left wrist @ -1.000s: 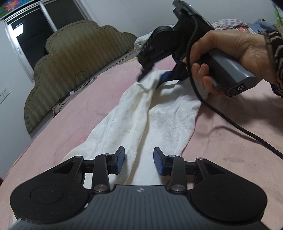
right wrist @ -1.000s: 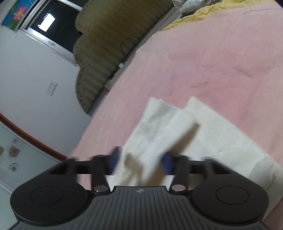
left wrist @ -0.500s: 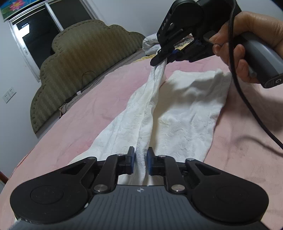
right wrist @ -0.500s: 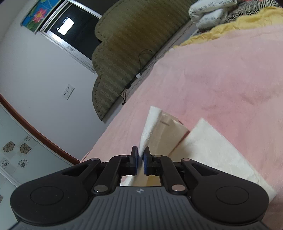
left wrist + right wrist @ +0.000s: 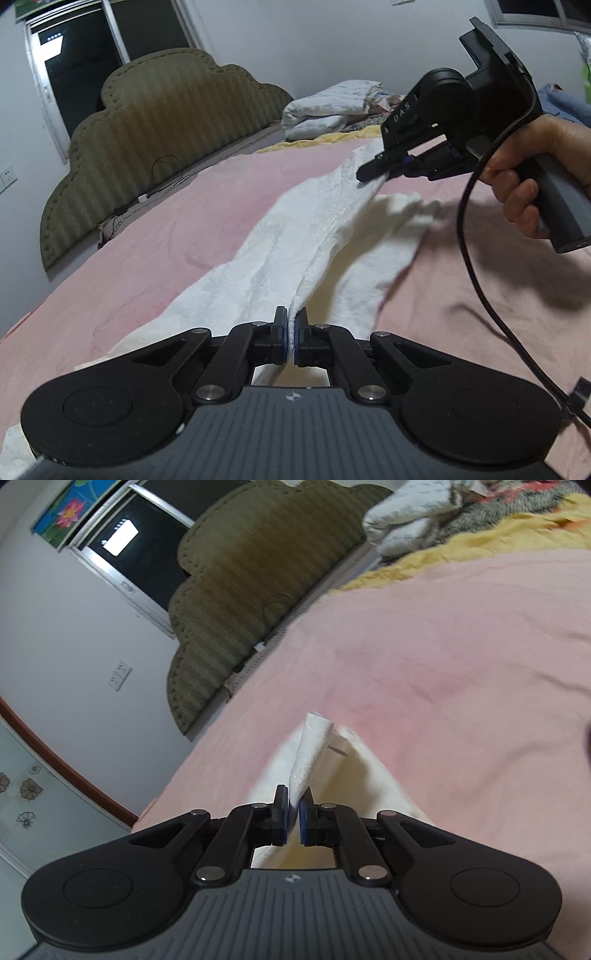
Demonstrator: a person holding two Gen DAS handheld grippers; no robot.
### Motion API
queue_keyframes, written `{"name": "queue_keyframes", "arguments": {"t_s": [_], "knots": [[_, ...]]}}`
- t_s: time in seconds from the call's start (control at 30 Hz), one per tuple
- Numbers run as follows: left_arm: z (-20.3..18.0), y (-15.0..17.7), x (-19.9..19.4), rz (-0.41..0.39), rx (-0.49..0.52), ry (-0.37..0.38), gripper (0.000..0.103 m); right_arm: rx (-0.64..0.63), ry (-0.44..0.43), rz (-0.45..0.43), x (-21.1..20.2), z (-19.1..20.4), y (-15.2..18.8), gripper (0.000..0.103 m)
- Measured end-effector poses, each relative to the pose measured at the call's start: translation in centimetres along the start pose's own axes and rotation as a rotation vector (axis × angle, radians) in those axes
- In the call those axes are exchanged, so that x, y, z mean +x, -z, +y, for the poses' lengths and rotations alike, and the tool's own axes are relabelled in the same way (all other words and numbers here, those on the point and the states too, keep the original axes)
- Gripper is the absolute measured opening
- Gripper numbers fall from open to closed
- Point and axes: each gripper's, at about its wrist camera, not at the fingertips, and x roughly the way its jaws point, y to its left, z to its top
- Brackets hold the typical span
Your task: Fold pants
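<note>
Two grippers each pinch one end of the white pants, which stretch along a pink bedspread from the near edge toward the far side. The left gripper sits at the near end, its blue pads closed on a raised fold of the cloth after its jaws have just been closing. The right gripper, held in a person's hand at the far right, clamps the other end and holds it lifted off the bed, so one leg rises as a taut ridge between the two grips. The second leg lies flat on the bedspread to the right of that ridge.

In the right wrist view the right gripper has its pads pressed on a narrow peak of white cloth; the picture is somewhat blurred, so which hem this is seems unclear. An olive headboard stands at the far left, and folded bedding lies beyond the pants.
</note>
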Motion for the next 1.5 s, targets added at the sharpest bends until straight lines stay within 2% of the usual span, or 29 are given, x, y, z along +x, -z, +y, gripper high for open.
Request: {"name": "queue_keyframes", "arguments": {"t_s": [0.13, 0.43, 0.67, 0.77, 0.83, 0.93, 1.07, 1.13, 1.2, 1.27, 1.33, 1.4, 1.5], "knots": [[-0.6, 0.7, 0.0, 0.013, 0.005, 0.016, 0.004, 0.06, 0.009, 0.007, -1.2, -1.8, 1.1, 0.006], [-1.3, 1.4, -0.1, 0.023, 0.063, 0.009, 0.004, 0.062, 0.028, 0.009, -1.4, -2.6, 1.7, 0.006], [-1.6, 2.0, 0.5, 0.032, 0.099, -0.004, 0.004, -0.008, 0.042, -0.027, -3.0, -1.9, 2.4, 0.006], [-1.9, 2.2, 0.8, 0.037, 0.113, -0.017, 0.005, -0.051, 0.084, 0.008, -2.2, -1.8, 2.1, 0.007], [-2.1, 2.2, 0.8, 0.037, 0.119, -0.021, 0.009, -0.006, 0.094, 0.04, -1.5, -2.7, 1.8, 0.007], [-2.0, 2.2, 0.8, 0.037, 0.119, -0.025, 0.018, 0.019, 0.087, 0.034, -1.7, -2.8, 1.6, 0.01], [-1.9, 2.0, 0.5, 0.041, 0.098, -0.015, 0.021, -0.019, 0.165, -0.064, -3.1, -2.4, 0.9, 0.018], [-1.7, 1.9, 0.1, 0.044, 0.081, -0.004, 0.024, -0.051, 0.247, -0.151, -3.8, -1.7, 0.6, 0.018], [-1.0, 1.7, -0.7, 0.044, 0.05, 0.022, 0.034, -0.115, 0.297, -0.226, -4.2, -0.4, 0.3, 0.018], [-0.3, 1.7, -1.6, 0.04, 0.007, 0.058, 0.046, -0.199, 0.278, -0.263, -3.7, 1.4, 0.3, 0.018], [0.7, 1.8, -2.4, 0.039, -0.038, 0.096, 0.048, -0.281, 0.237, -0.202, -2.1, 3.2, 0.2, 0.019], [2.1, 1.9, -3.0, 0.051, -0.126, 0.15, 0.048, -0.329, 0.171, -0.071, 0.9, 4.4, 0.1, 0.024], [4.9, 2.2, -3.4, 0.08, -0.3, 0.201, 0.048, -0.248, 0.118, 0.042, 5.0, 4.7, -0.1, 0.025]]}}
